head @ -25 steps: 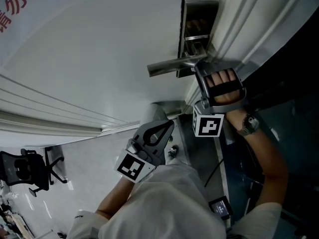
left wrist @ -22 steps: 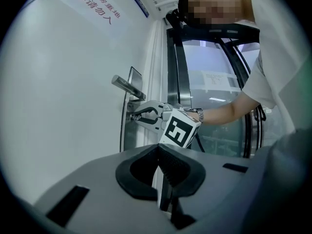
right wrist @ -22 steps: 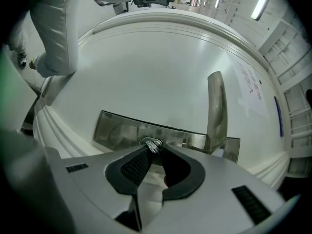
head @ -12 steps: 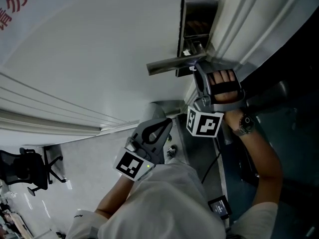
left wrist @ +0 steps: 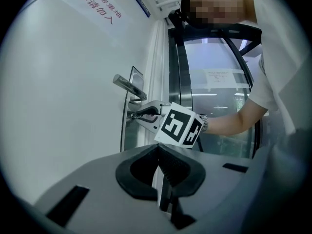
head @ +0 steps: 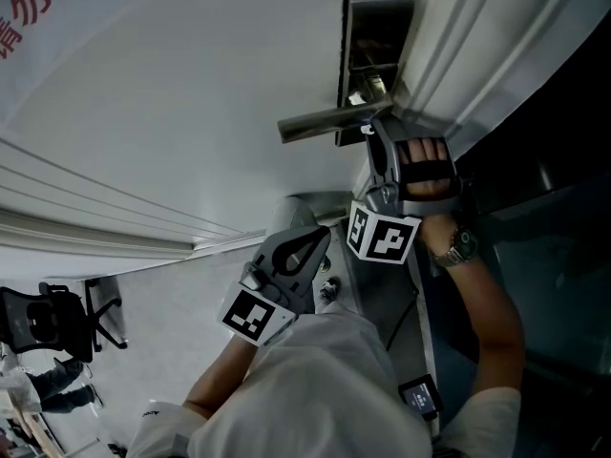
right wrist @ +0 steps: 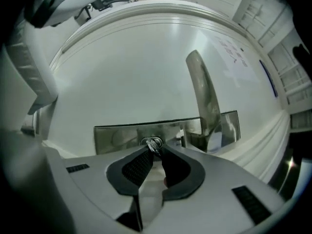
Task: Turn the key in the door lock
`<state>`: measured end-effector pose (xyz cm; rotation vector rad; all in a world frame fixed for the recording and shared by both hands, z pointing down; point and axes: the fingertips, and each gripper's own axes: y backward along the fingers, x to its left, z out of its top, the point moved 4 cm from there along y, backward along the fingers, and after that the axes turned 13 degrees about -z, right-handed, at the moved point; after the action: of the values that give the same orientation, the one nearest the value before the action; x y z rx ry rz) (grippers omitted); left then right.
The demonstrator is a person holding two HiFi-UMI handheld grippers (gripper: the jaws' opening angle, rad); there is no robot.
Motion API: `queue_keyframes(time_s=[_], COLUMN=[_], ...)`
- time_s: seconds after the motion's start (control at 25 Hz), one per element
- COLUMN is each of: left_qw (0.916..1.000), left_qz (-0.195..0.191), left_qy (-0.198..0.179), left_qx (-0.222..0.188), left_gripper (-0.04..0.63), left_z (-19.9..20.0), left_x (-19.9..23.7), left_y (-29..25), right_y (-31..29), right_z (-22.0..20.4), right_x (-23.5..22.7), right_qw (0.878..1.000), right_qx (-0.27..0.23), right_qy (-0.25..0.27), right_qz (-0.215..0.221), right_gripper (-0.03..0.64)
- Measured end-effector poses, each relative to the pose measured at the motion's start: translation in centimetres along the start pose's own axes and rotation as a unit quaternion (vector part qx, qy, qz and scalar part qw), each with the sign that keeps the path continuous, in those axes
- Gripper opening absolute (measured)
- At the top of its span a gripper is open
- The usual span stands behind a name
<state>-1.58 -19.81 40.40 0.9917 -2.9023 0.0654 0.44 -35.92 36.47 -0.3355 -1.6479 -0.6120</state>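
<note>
A small metal key (right wrist: 154,145) sticks out of the lock cylinder in the steel lock plate (right wrist: 117,138) on the white door. My right gripper (right wrist: 153,151) is shut on the key, its tips against the plate; its jaws have just eased slightly wider with the key still between them. The lever handle (right wrist: 204,96) juts out beside the lock. In the head view the right gripper (head: 368,130) sits just under the handle (head: 320,122). My left gripper (head: 317,239) hangs back near the person's body, shut and holding nothing; from its own view the left gripper (left wrist: 157,149) faces the right gripper (left wrist: 134,114).
The white door frame (head: 449,55) and a dark glass panel (head: 554,189) lie right of the lock. A black office chair (head: 43,327) stands on the floor at lower left. The person's forearm with a wristwatch (head: 456,248) reaches up to the lock.
The right gripper has rolled about its own axis at the lock: its marker cube has swung left and shows a second face. The left gripper has stayed put.
</note>
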Motion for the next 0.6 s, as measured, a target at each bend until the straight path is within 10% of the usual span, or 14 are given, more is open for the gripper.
queue_keyframes(time_s=[0.6], left_qw=[0.9999], left_qz=[0.006], left_qy=[0.008], left_qx=[0.005], left_gripper=[0.006], left_z=[-0.77], left_x=[-0.14], left_y=[-0.25], right_y=[0.78], right_z=[0.51], right_x=[0.27], right_qw=[0.997], right_qx=[-0.029], right_qy=[0.072], right_qz=[-0.001], right_gripper=[0.052])
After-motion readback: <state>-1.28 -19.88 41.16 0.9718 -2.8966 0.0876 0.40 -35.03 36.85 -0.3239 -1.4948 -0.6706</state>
